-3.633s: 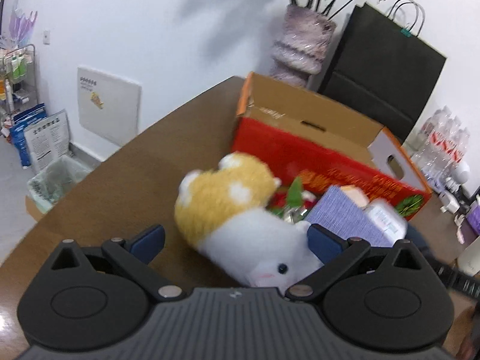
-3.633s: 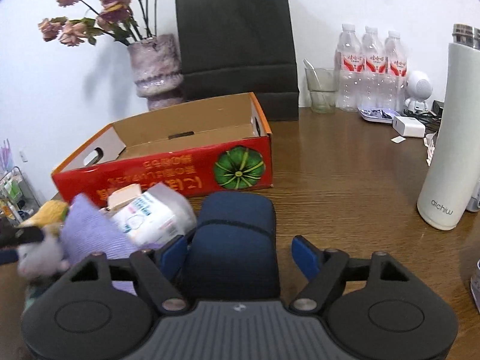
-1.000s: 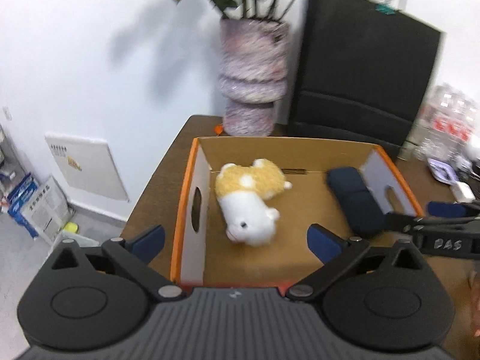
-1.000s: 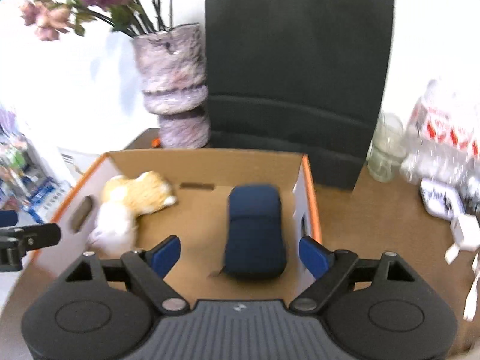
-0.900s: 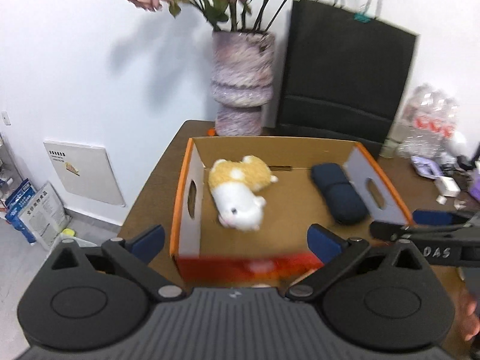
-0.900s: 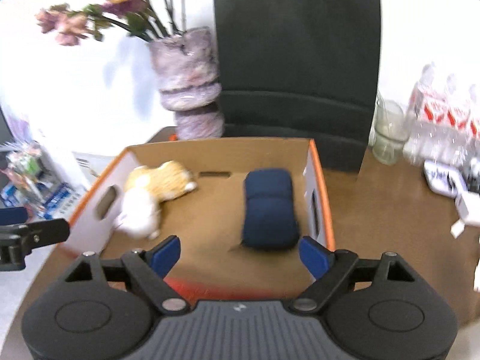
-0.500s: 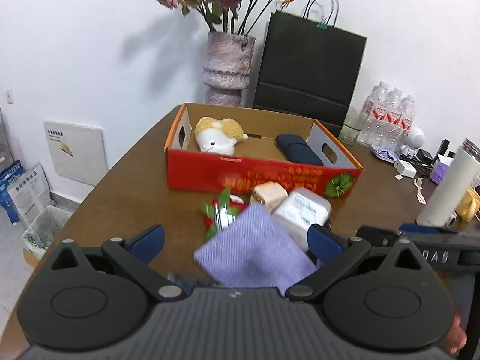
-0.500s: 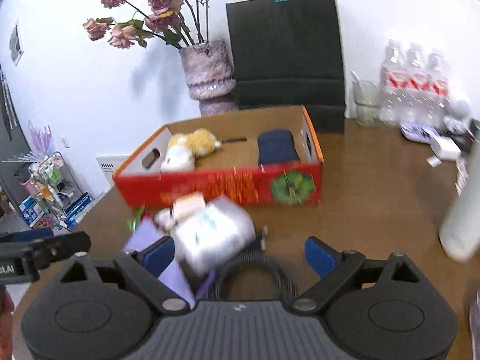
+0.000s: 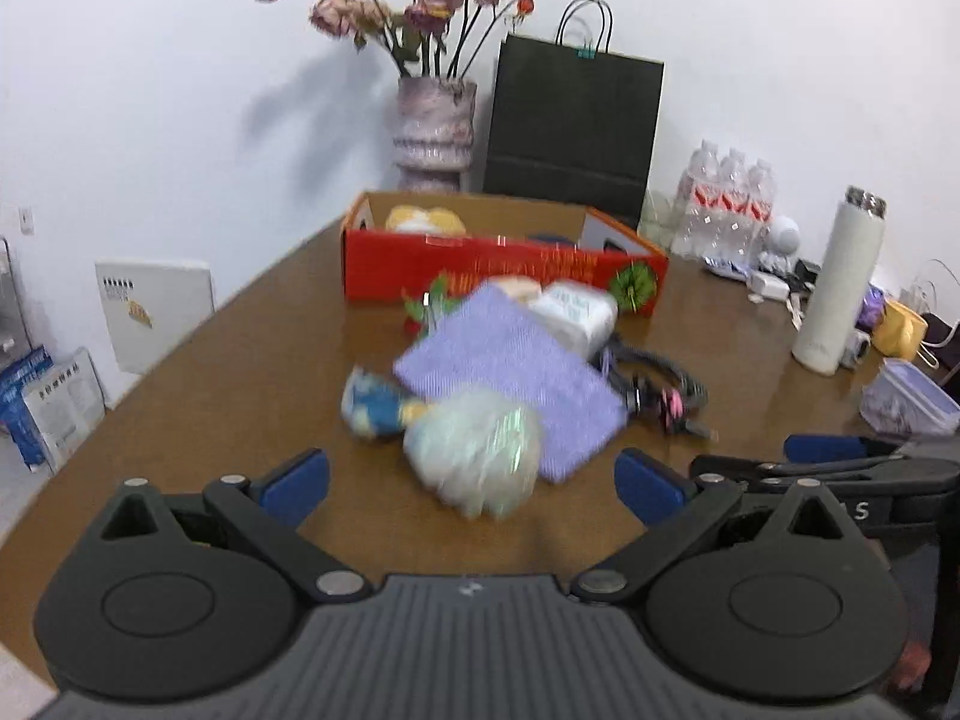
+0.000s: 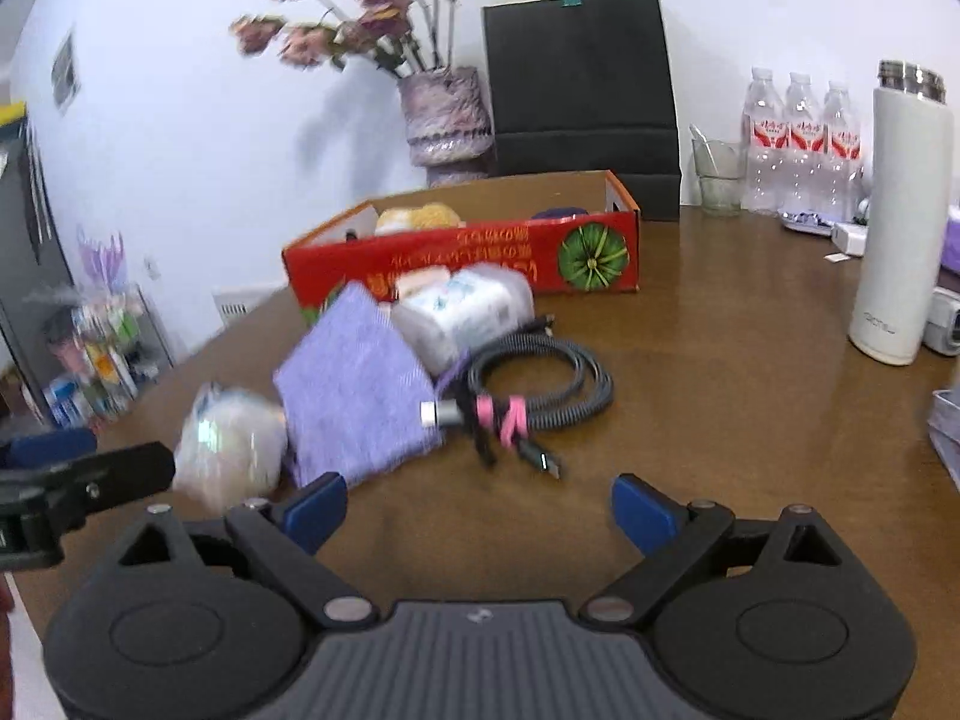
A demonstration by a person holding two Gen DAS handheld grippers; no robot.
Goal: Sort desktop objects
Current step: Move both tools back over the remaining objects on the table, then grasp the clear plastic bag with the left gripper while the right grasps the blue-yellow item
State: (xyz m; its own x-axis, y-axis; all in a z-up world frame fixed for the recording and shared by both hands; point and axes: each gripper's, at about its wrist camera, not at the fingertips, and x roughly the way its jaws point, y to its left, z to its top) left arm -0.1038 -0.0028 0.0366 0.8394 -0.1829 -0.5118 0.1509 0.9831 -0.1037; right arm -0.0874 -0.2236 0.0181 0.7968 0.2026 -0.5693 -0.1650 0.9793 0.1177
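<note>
Desktop clutter lay heaped on the table [image 9: 252,360] in front of the red box [image 9: 504,267], where a plush toy [image 9: 423,220] and a dark pouch [image 10: 558,214] already sat inside. Left to sort were a purple cloth [image 9: 510,372], a white packet [image 10: 465,312] touching its far edge, a coiled cable [image 10: 534,390] beside it, a shiny wrapped ball [image 9: 474,453] against the cloth's near corner, and a small blue item [image 9: 372,408], too blurred to name. The left gripper [image 9: 471,477] hovered with jaws wide and empty, the ball directly ahead of it. The right gripper [image 10: 477,510] was likewise spread and empty, facing the cable. Judging by this, the step in hand was reaching for the next pair of items. The next move would call for lowering each gripper over its target, closing, and carrying both to the box.
</note>
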